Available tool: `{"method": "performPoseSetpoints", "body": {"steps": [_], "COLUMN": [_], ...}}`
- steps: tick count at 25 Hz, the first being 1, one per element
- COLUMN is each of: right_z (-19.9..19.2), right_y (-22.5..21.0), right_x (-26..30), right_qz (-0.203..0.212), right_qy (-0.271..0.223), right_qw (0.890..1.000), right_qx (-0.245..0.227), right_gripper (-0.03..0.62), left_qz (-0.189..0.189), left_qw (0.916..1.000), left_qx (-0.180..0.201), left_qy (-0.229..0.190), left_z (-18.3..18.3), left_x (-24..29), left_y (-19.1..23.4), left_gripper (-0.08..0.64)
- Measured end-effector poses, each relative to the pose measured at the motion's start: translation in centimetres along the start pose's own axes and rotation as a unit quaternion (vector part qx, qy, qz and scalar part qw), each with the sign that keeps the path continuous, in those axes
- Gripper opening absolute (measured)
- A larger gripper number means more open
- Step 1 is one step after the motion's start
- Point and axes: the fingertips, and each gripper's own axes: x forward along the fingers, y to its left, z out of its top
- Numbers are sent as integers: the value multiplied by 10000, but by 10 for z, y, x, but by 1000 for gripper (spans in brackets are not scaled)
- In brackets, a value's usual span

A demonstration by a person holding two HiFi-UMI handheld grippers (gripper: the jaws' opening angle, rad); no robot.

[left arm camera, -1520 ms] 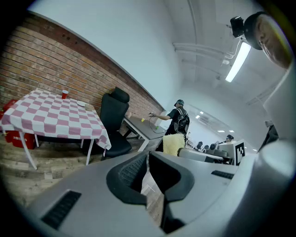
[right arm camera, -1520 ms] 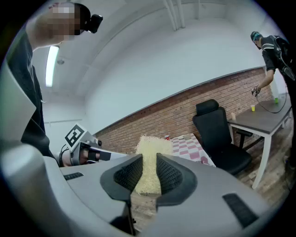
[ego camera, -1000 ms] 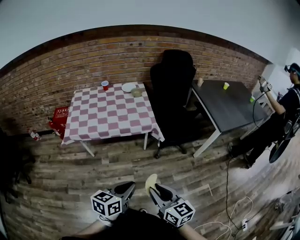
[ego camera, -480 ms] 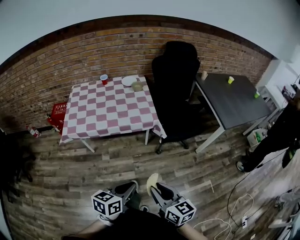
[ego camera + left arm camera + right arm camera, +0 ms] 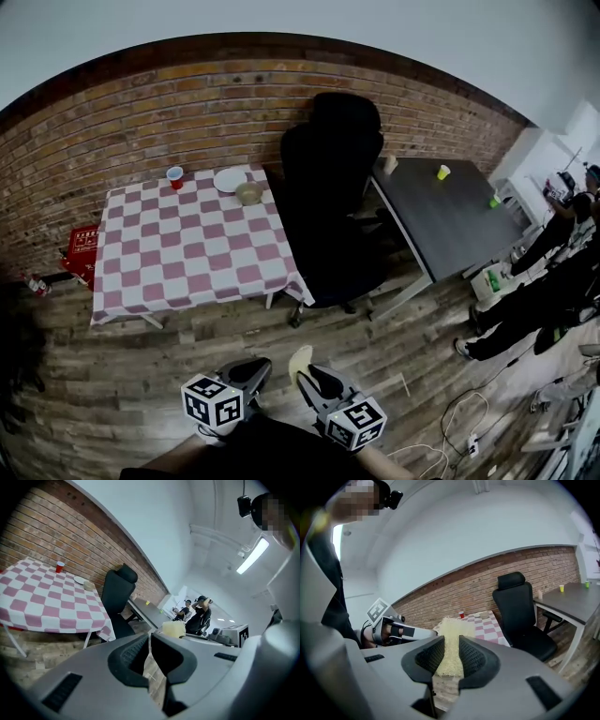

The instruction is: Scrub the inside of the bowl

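The bowl (image 5: 248, 193) is tan and stands at the far edge of a table with a pink-and-white checkered cloth (image 5: 187, 253), next to a white plate (image 5: 228, 179). Both grippers hang low over the wooden floor, far from the table. My right gripper (image 5: 309, 373) is shut on a pale yellow scrub sponge (image 5: 300, 360), which stands up between its black pads (image 5: 471, 657). My left gripper (image 5: 253, 372) is beside it, shut with nothing held. The left gripper view shows the bowl (image 5: 88, 586) small and distant, and the sponge (image 5: 172, 629) just past the jaws.
A red cup (image 5: 175, 176) stands left of the plate. A black office chair (image 5: 330, 187) is right of the checkered table, then a dark grey table (image 5: 441, 214) with small cups. People stand at the far right (image 5: 553, 272). Cables lie on the floor (image 5: 450, 422).
The head view has swung right, so the checkered table and chair sit further left in the picture. The people at the right have shifted. Both grippers keep their place and hold.
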Motion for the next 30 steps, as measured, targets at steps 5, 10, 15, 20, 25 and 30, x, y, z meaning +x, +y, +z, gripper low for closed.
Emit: {"method": "performPoseSetpoints", "body": {"steps": [5, 10, 15, 20, 25, 30], "right_z": [22, 38, 47, 52, 72, 112], "right_y": [-26, -43, -60, -86, -116, -161], "right_x": [53, 91, 120, 157, 207, 253], "right_qz": [-240, -315, -317, -138, 365, 804], "right_qy": [186, 257, 343, 530, 612, 660], "right_qw": [9994, 9989, 9983, 9979, 9973, 9943], "right_qx": [134, 212, 340, 343, 189, 232], "right_gripper": [103, 103, 103, 103, 103, 103], "left_qz": [-118, -153, -111, 160, 759, 1159], "left_qw": [9997, 9991, 9989, 9982, 9951, 9912], "left_qx": [-175, -301, -364, -534, -637, -599], "left_qy": [157, 264, 274, 227, -57, -215], "left_z": [38, 63, 82, 92, 123, 173], "left_x": [24, 38, 52, 67, 81, 120], "left_y": [49, 82, 107, 137, 178, 198], "left_gripper": [29, 29, 29, 29, 29, 29]}}
